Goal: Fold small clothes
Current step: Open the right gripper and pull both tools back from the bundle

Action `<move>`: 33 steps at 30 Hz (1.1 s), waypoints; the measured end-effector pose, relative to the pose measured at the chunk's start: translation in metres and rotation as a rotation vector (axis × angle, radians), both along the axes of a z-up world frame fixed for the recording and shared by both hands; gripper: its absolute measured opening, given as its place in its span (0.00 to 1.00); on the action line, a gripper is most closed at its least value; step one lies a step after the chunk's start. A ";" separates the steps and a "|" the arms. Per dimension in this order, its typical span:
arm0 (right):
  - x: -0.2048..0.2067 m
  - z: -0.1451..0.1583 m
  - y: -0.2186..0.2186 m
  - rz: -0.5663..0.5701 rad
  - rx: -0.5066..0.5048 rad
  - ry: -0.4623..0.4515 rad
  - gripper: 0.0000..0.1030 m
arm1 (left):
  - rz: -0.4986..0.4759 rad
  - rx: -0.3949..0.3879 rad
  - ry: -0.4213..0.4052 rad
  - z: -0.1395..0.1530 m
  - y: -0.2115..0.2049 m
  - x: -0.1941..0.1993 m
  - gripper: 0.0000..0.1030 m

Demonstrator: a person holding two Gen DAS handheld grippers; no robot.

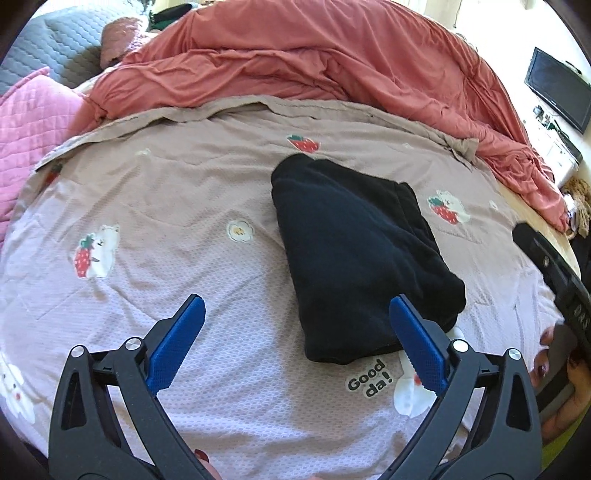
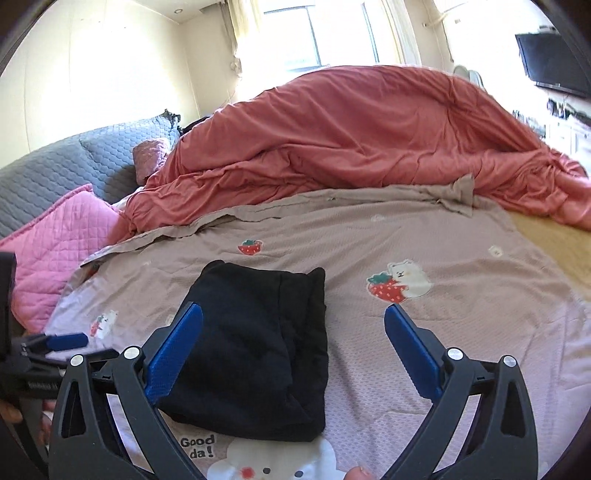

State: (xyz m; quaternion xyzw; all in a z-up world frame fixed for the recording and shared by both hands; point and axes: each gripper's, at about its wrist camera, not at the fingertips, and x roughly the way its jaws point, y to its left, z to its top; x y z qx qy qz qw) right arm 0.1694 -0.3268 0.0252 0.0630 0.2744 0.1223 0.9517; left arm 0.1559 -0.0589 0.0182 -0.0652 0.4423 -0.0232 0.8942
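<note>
On the bedspread (image 1: 155,192), a pale pinkish cover printed with strawberries and white bears, lies a black garment (image 1: 354,254), folded into a thick, roughly rectangular bundle. It sits on the near half of the spread, its closest end just above the printed words "Good da!" (image 1: 369,374) by the near edge.

Both tools are above it and apart from it. The left gripper (image 1: 297,312) has its blue pads (image 1: 177,343) spread wide with nothing between them; in its own view the right-hand pad overlaps the bundle's near corner, but whether it touches the cloth cannot be told. The right gripper (image 2: 293,325) is likewise spread wide and holds nothing, its left pad (image 2: 173,354) passing in front of the garment's left side. In the right wrist view the left gripper also shows at the left edge.

Along the far edge of the bedspread a rumpled salmon-red quilt (image 1: 314,62) is heaped across the bed. At the far left corner are a pink quilted pillow (image 1: 29,122) and a grey quilted one (image 2: 66,173). A dark screen (image 1: 557,88) hangs on the wall to the right, and a bright window (image 2: 306,33) shows behind the quilt.
</note>
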 end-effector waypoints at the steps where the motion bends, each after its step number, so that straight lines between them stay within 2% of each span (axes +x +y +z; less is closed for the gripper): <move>1: -0.003 0.001 0.000 -0.006 -0.007 -0.009 0.95 | 0.003 -0.001 -0.008 0.002 0.001 -0.001 0.91; 7: -0.028 0.007 -0.003 -0.039 -0.015 -0.071 0.95 | -0.008 0.008 -0.059 0.016 0.004 -0.013 0.91; 12: -0.055 0.019 -0.001 -0.063 -0.065 -0.131 0.95 | -0.021 0.014 -0.091 0.030 0.005 -0.029 0.91; 16: -0.073 0.026 -0.002 -0.076 -0.056 -0.135 0.95 | -0.027 0.021 -0.125 0.041 0.010 -0.043 0.91; 21: -0.095 0.030 0.000 -0.078 -0.033 -0.098 0.95 | -0.023 0.026 -0.143 0.047 0.018 -0.060 0.91; 24: -0.104 0.028 0.005 -0.081 -0.057 -0.053 0.95 | -0.020 0.025 -0.137 0.045 0.023 -0.070 0.91; 28: -0.113 0.018 0.013 -0.070 -0.078 0.016 0.95 | -0.031 0.012 -0.102 0.035 0.030 -0.086 0.91; 33: -0.121 0.008 0.023 -0.050 -0.109 0.064 0.95 | -0.044 0.034 -0.059 0.013 0.037 -0.102 0.91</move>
